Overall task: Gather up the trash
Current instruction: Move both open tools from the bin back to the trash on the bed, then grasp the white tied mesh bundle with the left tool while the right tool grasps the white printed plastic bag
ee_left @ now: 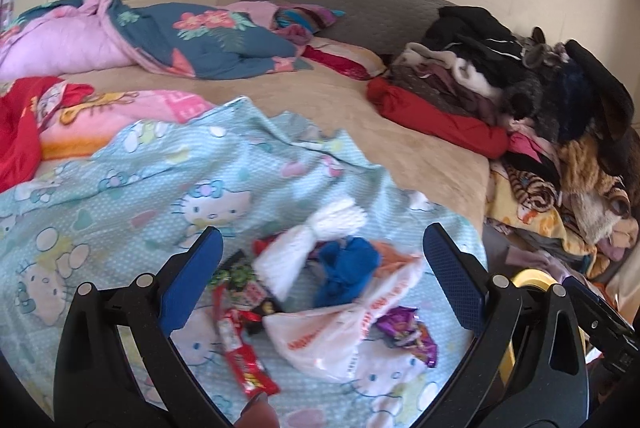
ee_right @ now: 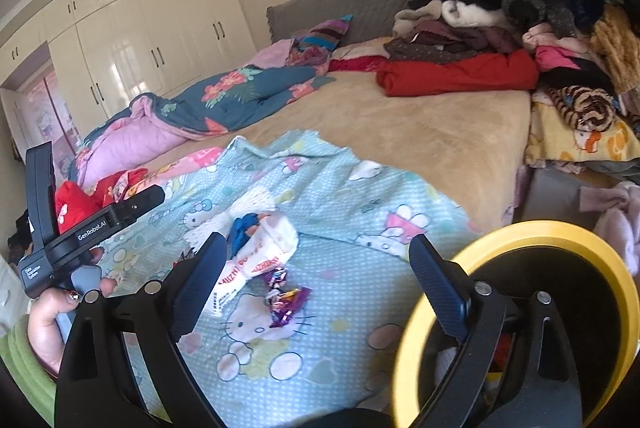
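A heap of trash lies on the light blue cartoon-cat sheet [ee_left: 120, 196]. It holds a white plastic bag with orange print [ee_left: 340, 332], a purple wrapper [ee_left: 404, 332], a red wrapper [ee_left: 240, 352], a crumpled blue piece [ee_left: 344, 268] and a white foam net [ee_left: 320, 236]. My left gripper [ee_left: 323, 230] is open wide just above and in front of this heap, its blue pads [ee_left: 192, 276] touching nothing. My right gripper [ee_right: 317, 239] is also open, hovering over the purple wrapper [ee_right: 286, 302] and white bag [ee_right: 256, 256], gripping nothing.
A yellow-rimmed bin [ee_right: 520, 308] stands at the bed's right edge, close beside the right finger. A hand [ee_right: 56, 312] holds the left tool's black housing [ee_right: 92, 228]. Piled clothes [ee_right: 520, 8], a floral quilt [ee_left: 180, 40] and the tan bedspread [ee_left: 360, 116] lie beyond.
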{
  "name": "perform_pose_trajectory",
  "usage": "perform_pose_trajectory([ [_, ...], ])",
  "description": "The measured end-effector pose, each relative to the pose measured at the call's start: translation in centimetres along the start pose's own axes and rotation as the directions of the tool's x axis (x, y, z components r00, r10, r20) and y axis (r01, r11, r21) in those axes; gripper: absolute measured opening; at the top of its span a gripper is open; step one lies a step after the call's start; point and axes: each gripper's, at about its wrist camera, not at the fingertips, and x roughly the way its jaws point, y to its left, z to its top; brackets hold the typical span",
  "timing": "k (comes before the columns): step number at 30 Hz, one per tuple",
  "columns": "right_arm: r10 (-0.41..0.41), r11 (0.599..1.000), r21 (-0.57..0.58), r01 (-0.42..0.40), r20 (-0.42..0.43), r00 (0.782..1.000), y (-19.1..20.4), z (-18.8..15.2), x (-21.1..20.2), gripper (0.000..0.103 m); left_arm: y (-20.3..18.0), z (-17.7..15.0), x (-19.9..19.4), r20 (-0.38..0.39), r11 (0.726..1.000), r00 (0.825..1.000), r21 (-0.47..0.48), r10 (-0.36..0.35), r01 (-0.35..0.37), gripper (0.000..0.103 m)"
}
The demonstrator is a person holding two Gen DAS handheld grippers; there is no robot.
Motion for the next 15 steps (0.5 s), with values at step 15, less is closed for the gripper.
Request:
perform_pose_trajectory([
  [15, 0.032, 0.999, 0.021, -0.031, -0.085, 0.996, 1.6, 0.2, 6.5, 0.09, 2.9, -1.8, 2.9, -0.091, 1.0, 0.996, -0.017, -0.01, 0.008, 0.073],
])
